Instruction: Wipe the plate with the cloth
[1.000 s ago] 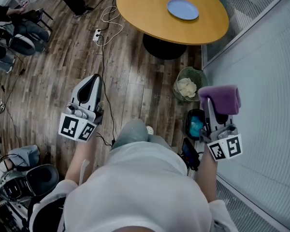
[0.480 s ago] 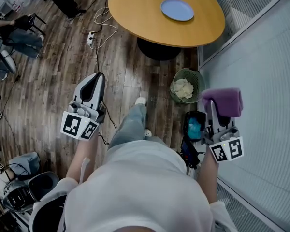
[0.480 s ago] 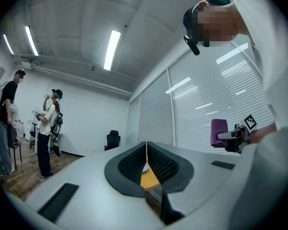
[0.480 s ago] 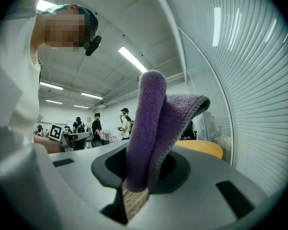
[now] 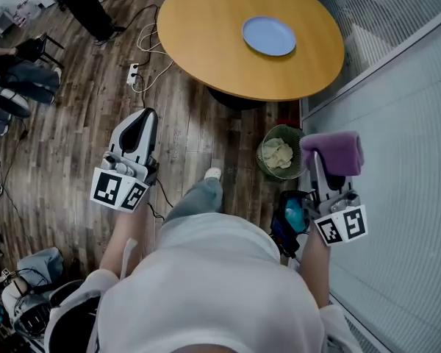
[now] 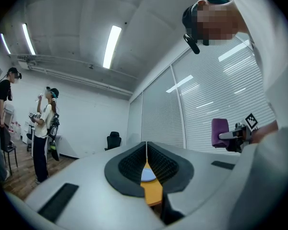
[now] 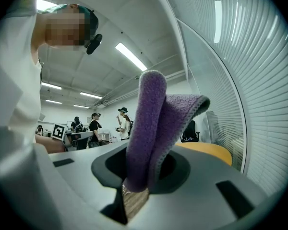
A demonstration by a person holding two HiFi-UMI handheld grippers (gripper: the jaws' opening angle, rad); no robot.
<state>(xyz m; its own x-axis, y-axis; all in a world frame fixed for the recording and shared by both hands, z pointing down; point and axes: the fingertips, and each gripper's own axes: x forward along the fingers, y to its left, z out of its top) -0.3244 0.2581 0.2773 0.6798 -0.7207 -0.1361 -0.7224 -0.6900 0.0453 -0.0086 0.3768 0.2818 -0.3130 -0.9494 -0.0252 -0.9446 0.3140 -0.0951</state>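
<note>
Head view: your right gripper (image 5: 329, 169) pinches the purple cloth (image 5: 332, 151), which is folded and sticks up out of the jaws. Your left gripper (image 5: 141, 118) is pressed together with nothing in it, and the left gripper view shows the pads meeting. The blue plate (image 5: 269, 36) sits on the round wooden table (image 5: 206, 35), well apart from both grippers. A bin (image 5: 260, 153) stands on the floor between the table and your right gripper.

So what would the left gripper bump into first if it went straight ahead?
The left gripper would probably reach the round orange table, near the blue plate. Nothing shows in between, though depth is unclear.
</note>
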